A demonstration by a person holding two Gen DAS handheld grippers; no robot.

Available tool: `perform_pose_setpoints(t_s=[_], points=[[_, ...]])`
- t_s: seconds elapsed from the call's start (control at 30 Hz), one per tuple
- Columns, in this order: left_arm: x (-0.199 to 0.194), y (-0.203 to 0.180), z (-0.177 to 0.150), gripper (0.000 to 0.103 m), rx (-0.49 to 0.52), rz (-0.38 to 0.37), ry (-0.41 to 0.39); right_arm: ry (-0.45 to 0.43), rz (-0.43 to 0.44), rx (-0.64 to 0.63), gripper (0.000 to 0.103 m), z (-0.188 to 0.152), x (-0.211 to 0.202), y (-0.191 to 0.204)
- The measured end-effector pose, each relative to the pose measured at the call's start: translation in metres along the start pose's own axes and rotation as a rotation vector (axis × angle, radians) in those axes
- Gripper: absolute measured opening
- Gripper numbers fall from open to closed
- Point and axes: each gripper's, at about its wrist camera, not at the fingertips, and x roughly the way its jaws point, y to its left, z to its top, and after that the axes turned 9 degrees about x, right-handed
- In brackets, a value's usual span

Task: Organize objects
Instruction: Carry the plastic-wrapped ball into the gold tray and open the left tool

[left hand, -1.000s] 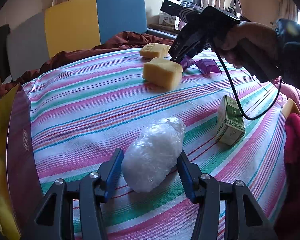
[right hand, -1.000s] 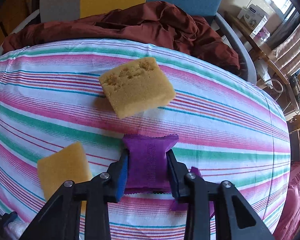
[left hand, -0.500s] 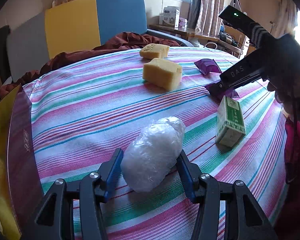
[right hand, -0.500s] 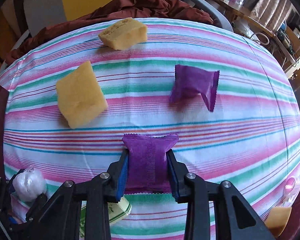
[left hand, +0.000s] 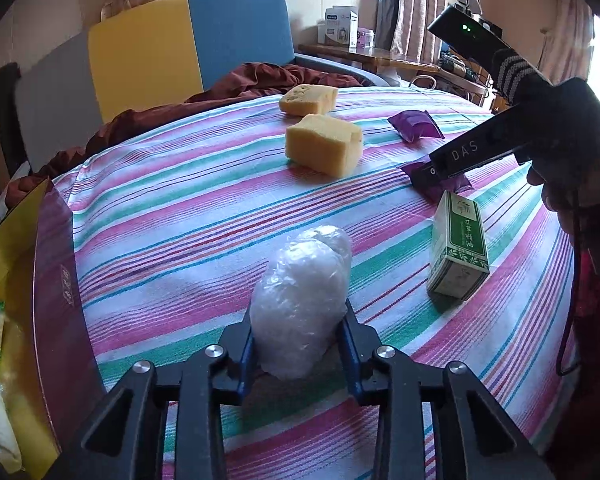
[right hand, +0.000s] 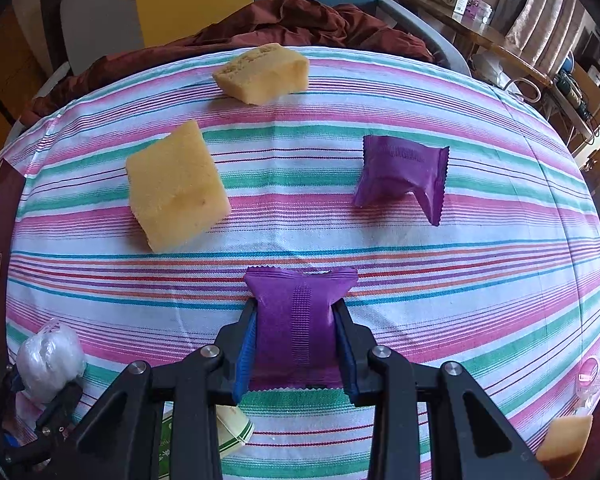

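At the left edge of the striped table point(left hand: 180, 208), an open box with a dark red wall point(left hand: 56, 280) and yellow flap already holds pale packets, so you appear to have some sorting behind you, though what they are is too blurred to tell. Your left gripper point(left hand: 298, 344) clamps a white plastic-wrapped bundle point(left hand: 300, 304) near the table's near edge; whether the bundle is lifted or resting on the cloth cannot be told. Toward the far edge, two yellow sponge blocks lie loose: the nearer sponge point(right hand: 176, 186) sits left of centre, the farther sponge point(right hand: 262, 74) almost at the far edge beside a rumpled maroon cloth point(right hand: 300, 24). Your right gripper point(right hand: 296, 344) is squeezed onto a purple sachet point(right hand: 300, 320), carried above the cloth and over a green-and-white carton point(left hand: 458, 248) that stands near the table's right side. A second purple sachet point(right hand: 402, 176) lies untouched further right, well apart from the sponges. At the near right corner, a small orange-yellow piece point(right hand: 564, 444) and a pink-topped clear item point(right hand: 590, 374) wait too. By this count, two items are in hand and at least six remain out on the table.
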Motion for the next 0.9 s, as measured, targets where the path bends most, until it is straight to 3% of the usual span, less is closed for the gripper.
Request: perform_pose_setpoints(t_s=[0.03,0.4,0.57,0.9], points=[[-0.002,0.0,0.001,0.024,0.004,-0.004,0.005,-0.002,-0.002,-0.003,0.035,0.002,0.001,0.0],[-0.034,0.0,0.004,0.024,-0.009,-0.054,-0.05,-0.012,-0.022,-0.019,0.035,-0.007,-0.001,0.007],[-0.06,0.006,0.008,0.024,-0.06,-0.086,-0.093,-0.013,-0.019,-0.016,0.034,-0.008,0.0,0.008],[-0.102,0.056,0.001,0.024,-0.188,-0.009,-0.114,-0.019,-0.03,-0.032,0.035,-0.011,-0.001,0.006]])
